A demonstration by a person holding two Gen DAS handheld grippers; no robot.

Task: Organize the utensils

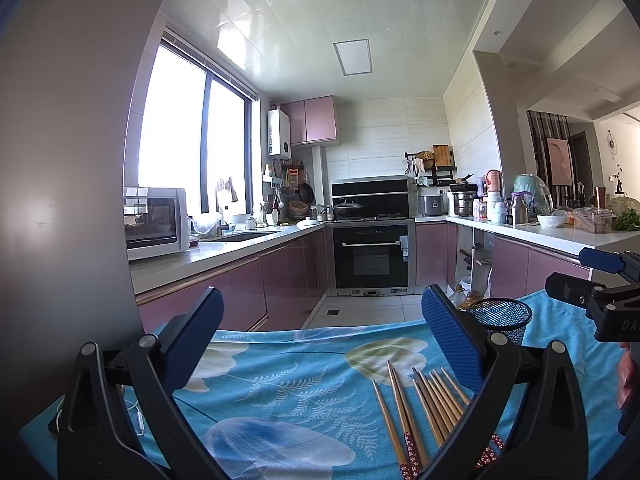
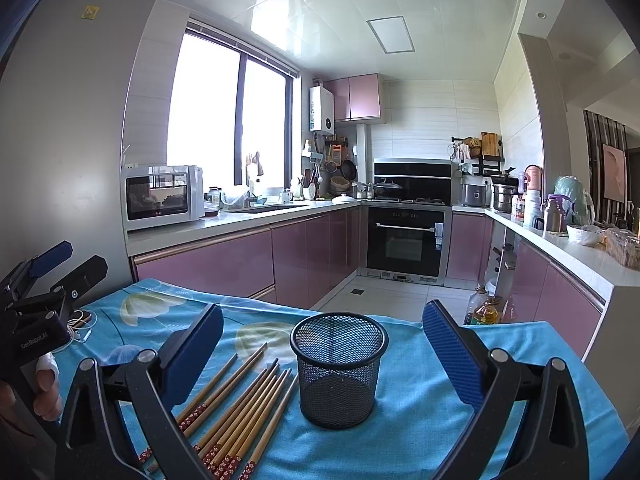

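Several wooden chopsticks with red patterned ends lie loose on the blue floral cloth, left of an upright black mesh cup. My right gripper is open above the table, the cup between its blue pads and nothing held. In the left wrist view the chopsticks lie low right, partly under the right finger, and the mesh cup stands behind it. My left gripper is open and holds nothing. Each gripper shows at the edge of the other's view, the right gripper and the left gripper.
A white cable and a phone lie at the table's left edge. Beyond the table's far edge is a kitchen floor with pink cabinets, an oven and oil bottles. A grey fridge stands close on the left.
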